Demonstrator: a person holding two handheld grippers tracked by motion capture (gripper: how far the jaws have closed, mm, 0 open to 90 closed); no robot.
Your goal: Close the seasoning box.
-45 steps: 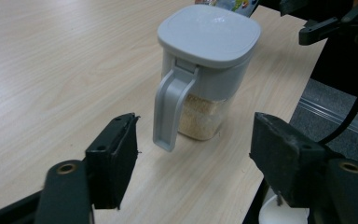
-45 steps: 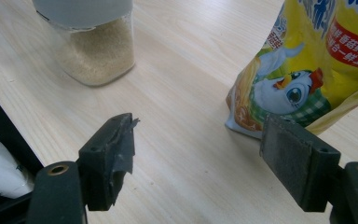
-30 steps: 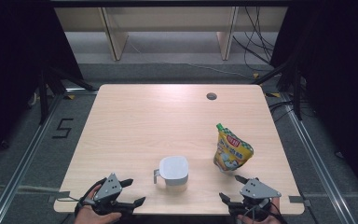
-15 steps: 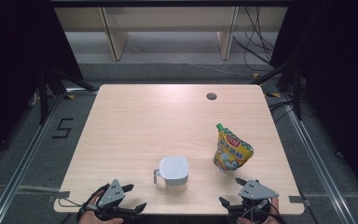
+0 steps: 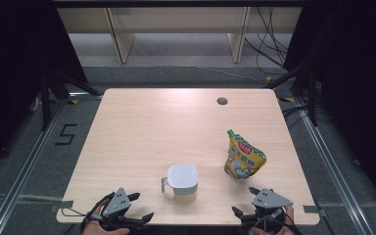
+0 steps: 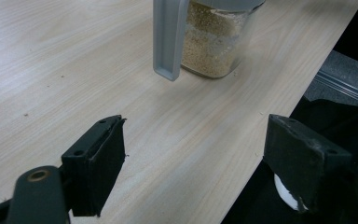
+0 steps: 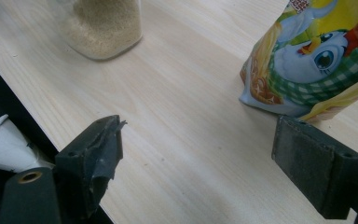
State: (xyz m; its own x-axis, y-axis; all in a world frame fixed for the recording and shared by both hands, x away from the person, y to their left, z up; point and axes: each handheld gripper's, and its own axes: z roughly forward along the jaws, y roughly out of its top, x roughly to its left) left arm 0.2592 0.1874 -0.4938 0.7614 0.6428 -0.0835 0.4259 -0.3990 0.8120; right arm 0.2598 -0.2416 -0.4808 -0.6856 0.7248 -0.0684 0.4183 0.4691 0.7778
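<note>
Right hand-held gripper (image 7: 198,158) just opened wide, nothing in it; left hand-held gripper (image 6: 193,163) wide & empty too. Prob ready to grab pouch (image 7: 310,58) or jar (image 6: 214,37).

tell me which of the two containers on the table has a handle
The clear jug with the grey lid, near the table's front edge and holding pale grains, has a grey handle on its side. The yellow spouted pouch to its right has none.
</note>
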